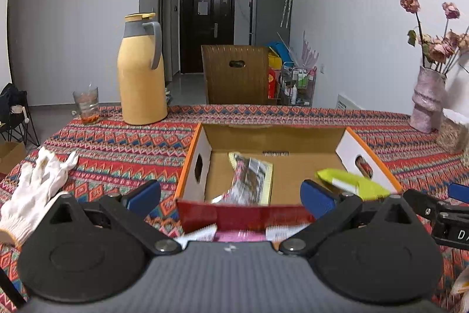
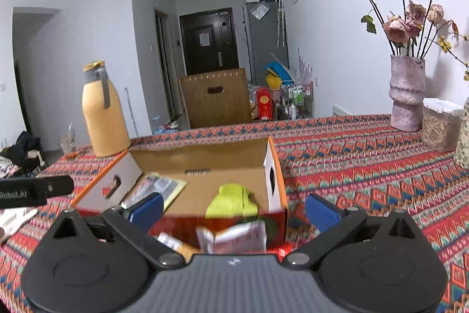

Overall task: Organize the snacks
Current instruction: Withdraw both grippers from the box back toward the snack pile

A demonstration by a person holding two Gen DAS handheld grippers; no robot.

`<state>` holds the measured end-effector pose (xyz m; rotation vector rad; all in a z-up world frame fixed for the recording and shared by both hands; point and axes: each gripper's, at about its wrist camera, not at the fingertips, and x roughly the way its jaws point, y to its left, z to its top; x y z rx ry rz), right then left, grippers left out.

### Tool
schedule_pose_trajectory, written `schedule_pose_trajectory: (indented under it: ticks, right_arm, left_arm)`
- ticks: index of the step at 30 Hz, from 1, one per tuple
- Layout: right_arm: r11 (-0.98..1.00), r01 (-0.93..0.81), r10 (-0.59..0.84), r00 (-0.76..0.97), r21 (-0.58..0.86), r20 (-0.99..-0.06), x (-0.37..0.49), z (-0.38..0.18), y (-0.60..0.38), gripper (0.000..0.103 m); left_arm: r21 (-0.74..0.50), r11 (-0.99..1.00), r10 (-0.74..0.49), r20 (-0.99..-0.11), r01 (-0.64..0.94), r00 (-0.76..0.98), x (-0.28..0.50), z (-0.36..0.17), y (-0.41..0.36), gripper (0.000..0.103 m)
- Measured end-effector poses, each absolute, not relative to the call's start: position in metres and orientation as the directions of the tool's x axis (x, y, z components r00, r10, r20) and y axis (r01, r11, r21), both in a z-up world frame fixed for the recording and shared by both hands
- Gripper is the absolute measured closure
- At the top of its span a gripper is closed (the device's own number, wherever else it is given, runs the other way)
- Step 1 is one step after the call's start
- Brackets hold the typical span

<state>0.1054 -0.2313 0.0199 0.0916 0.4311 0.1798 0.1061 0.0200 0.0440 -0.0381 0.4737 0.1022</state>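
Two snack packets already lie in the open cardboard box (image 1: 272, 137): a printed packet (image 1: 252, 178) and a lime-green packet (image 2: 231, 200). We hold the left gripper (image 1: 231, 197) and right gripper (image 2: 234, 209) at the near wall, both spread wide and empty, presumably for the loose packets (image 2: 231, 236) just outside it.

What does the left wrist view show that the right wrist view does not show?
Only the left wrist view shows the white glove clearly and a glass. Only the right wrist view shows a clear container beside the vase. Both show the cardboard box, the green packet, the yellow flask and open grippers.
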Motion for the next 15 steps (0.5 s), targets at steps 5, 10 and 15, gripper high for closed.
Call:
schedule_pose_trajectory:
  ticks: [5,10,15]
  right_arm:
    - [0.978,-0.168,0.204,0.88,0.12,-0.428,0.074,0.011,-0.23,0.0]
    - [0.975,-0.189,0.223,0.867,0.118,-0.445,0.044,0.002,-0.228,0.0]
    - [0.968,-0.226,0.249,0.848,0.106,-0.468,0.015,-0.01,-0.225,0.0]
  left_arm:
    - [-0.019,0.995,0.077,-0.467,-0.097,0.881,0.072,0.036,0.022,0.0]
    - [-0.036,0.995,0.062,-0.485,-0.09,0.872,0.043,0.025,0.023,0.0]
    - [-0.033,0.996,0.051,-0.515,-0.079,0.856,0.019,0.01,0.022,0.0]
